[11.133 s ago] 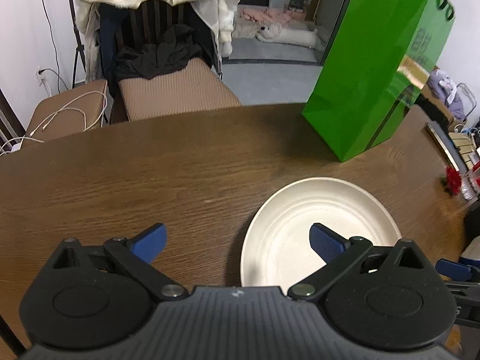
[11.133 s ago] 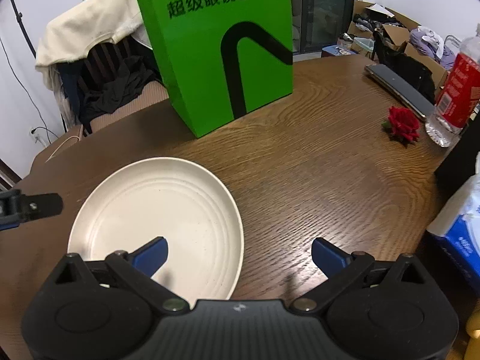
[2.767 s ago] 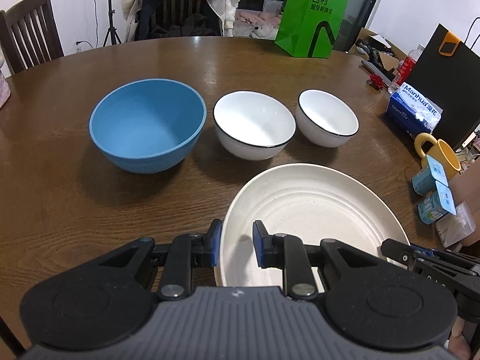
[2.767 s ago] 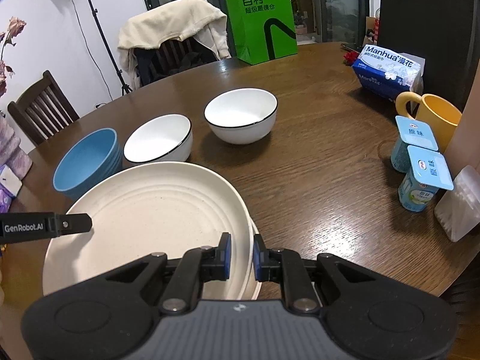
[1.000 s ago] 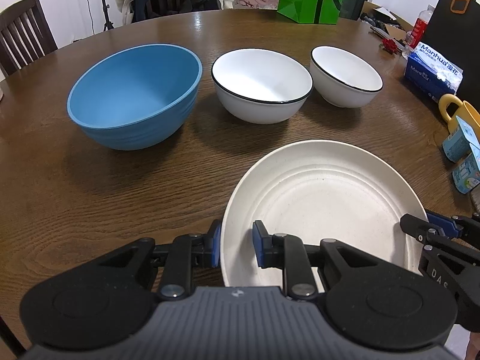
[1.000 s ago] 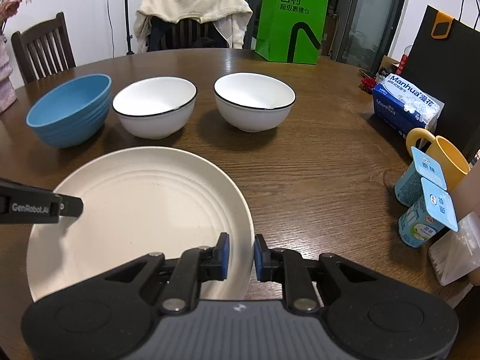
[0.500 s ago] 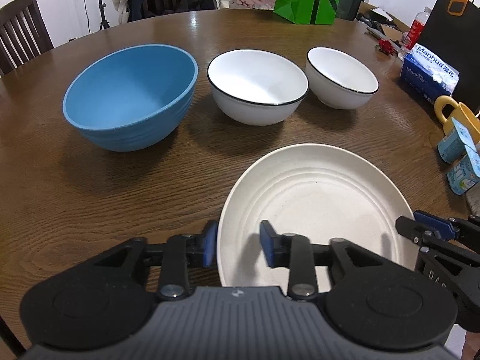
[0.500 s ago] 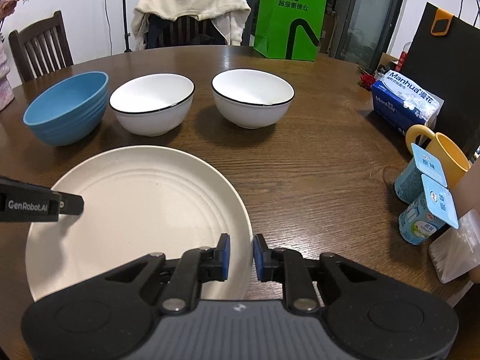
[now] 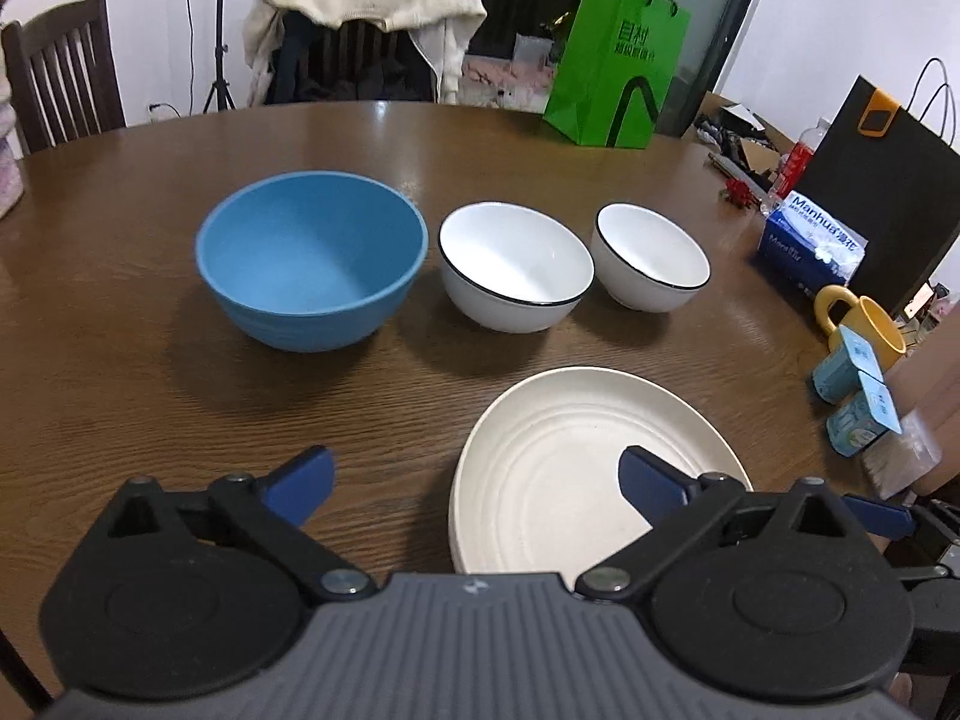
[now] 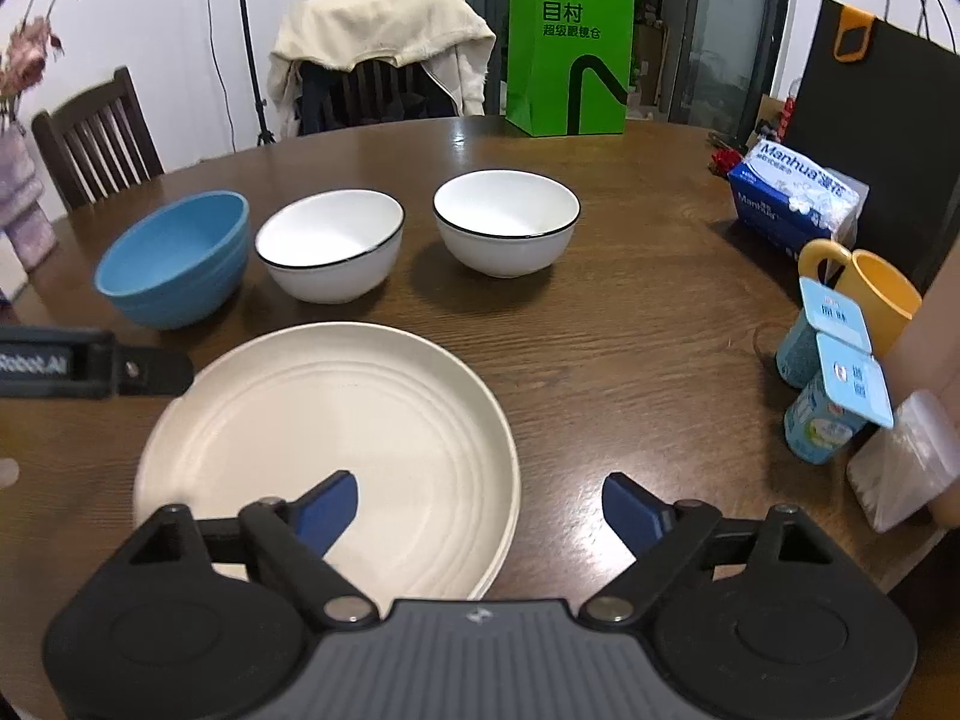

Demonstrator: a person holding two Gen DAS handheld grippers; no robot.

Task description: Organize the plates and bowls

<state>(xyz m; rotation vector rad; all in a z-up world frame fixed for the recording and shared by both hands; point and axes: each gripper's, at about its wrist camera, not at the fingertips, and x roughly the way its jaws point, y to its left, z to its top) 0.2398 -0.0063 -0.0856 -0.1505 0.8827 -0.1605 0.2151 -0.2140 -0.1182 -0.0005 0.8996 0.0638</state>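
Observation:
A cream plate (image 9: 570, 456) (image 10: 336, 438) lies on the round wooden table (image 9: 120, 360), stacked on another plate whose rim shows beneath. Behind it stand a blue bowl (image 9: 312, 276) (image 10: 174, 258) and two white black-rimmed bowls (image 9: 516, 264) (image 9: 651, 264) (image 10: 330, 240) (image 10: 507, 222) in a row. My left gripper (image 9: 474, 477) hovers over the plate's left rim, its jaws opening wide, pads off the plate. My right gripper (image 10: 480, 504) hangs over the plate's right rim, jaws opening too, touching nothing.
At the right edge stand a yellow mug (image 10: 870, 288), two small blue cartons (image 10: 834, 384), a tissue pack (image 10: 792, 192) and a black bag (image 10: 870, 120). A green paper bag (image 9: 618, 60) stands at the table's far side, chairs behind it.
Both grippers have let go of the plate's rim and spread their jaws wide. Both have lifted and drawn back a little, and the plate lies on the table.

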